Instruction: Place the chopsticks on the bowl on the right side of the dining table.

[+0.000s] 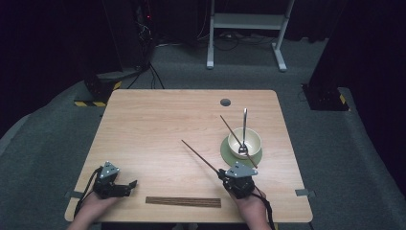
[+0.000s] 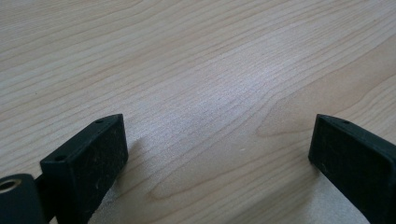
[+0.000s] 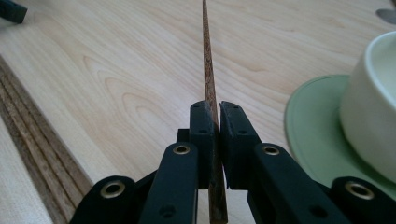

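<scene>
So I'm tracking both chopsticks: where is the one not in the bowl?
In the high view the chopstick is clamped in the right gripper, right of table centre, pointing up-left, just left of the green saucer and bowl.

No text, label, brand name or number can be read anywhere in these pictures. The only sign-like marks are the yellow-and-black hazard stripes [image 1: 87, 103] on the grey floor at the far left of the pale wooden worktop [image 1: 158, 124], and they carry no lettering.
</scene>
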Demonstrator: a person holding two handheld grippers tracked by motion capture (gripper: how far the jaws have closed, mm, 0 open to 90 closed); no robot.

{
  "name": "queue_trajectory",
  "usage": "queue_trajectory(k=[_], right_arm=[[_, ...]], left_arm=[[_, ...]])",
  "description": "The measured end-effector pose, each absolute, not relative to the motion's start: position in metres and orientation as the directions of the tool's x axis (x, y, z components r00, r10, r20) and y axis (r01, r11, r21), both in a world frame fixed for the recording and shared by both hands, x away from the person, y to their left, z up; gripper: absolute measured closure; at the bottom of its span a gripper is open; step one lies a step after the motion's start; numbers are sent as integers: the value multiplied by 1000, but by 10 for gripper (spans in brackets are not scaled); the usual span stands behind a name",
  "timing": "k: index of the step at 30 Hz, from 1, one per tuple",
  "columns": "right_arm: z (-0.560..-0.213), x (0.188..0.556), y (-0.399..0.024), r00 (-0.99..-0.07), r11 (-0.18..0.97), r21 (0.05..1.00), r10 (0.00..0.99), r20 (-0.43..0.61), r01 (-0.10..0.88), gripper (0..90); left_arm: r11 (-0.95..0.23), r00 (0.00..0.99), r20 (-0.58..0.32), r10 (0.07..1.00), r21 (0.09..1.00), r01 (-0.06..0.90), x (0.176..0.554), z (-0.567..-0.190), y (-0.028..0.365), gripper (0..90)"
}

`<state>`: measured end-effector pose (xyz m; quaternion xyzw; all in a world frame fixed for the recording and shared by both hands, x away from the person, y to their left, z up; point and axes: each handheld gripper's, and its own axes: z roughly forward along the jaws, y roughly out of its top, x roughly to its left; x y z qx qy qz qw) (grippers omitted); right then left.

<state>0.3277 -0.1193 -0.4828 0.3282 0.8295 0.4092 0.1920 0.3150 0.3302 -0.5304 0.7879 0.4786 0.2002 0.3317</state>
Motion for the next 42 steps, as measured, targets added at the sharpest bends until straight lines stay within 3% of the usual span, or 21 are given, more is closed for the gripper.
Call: queue_trajectory(k=[23, 42], right_arm=[[-467, 338, -167, -600, 308, 862, 800, -4, 404, 838], [-464, 341, -184, -534, 255, 879, 845, 0, 403, 838]], left_arm=[[-320, 462, -5, 887, 715, 622, 315, -530, 330, 46], [-322, 463, -3, 886, 715, 621, 315, -530, 330, 48]])
